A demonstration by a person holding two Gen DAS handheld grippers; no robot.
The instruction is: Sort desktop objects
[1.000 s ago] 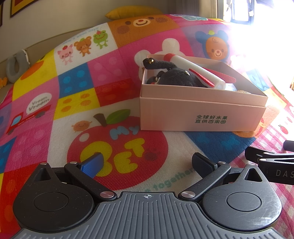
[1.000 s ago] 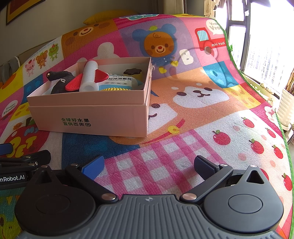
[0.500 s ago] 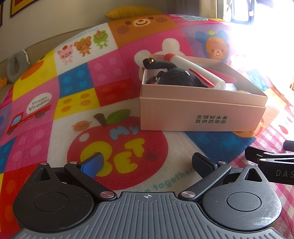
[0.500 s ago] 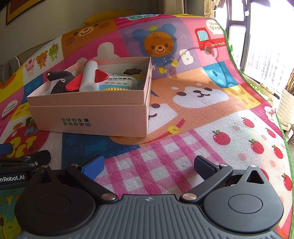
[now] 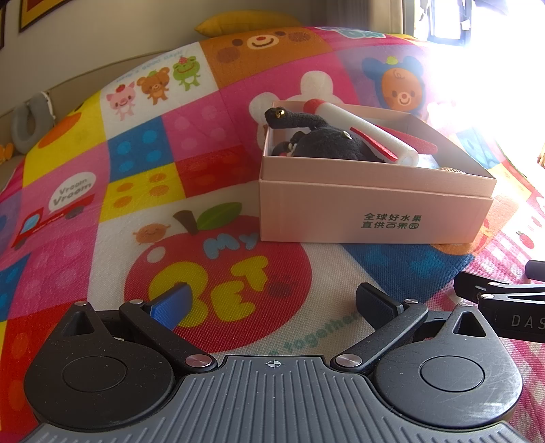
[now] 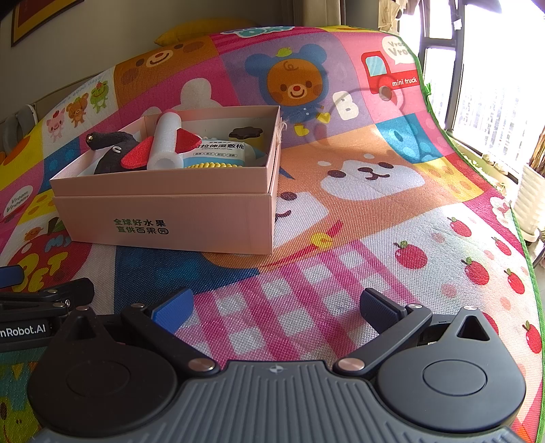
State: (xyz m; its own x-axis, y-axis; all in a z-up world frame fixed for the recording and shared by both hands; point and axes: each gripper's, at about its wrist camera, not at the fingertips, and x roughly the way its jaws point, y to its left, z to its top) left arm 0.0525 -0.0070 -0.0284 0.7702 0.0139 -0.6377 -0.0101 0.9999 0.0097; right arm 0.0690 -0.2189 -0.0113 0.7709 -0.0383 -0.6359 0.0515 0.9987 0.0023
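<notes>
A pink cardboard box (image 5: 374, 211) (image 6: 170, 211) stands on the colourful play mat. Inside lie a black plush toy (image 5: 327, 143) (image 6: 109, 153), a white foam tube with red fins (image 5: 368, 133) (image 6: 167, 143), a packet of wet cotton pads (image 6: 221, 153), a yellow beaded item (image 6: 211, 166) and a small dark-topped pudding-like item (image 6: 247, 134). My left gripper (image 5: 272, 303) hovers open over the mat, short of the box. My right gripper (image 6: 276, 306) is open too, over the pink checks, with the box ahead to its left. Neither holds anything.
The play mat (image 6: 374, 191) fills both views. Its green edge (image 6: 524, 238) runs along the right beside a window and a white pot (image 6: 531, 197). A yellow cushion (image 5: 248, 22) and a wall lie behind. Each gripper's side shows in the other's view, the left gripper's (image 6: 37, 306).
</notes>
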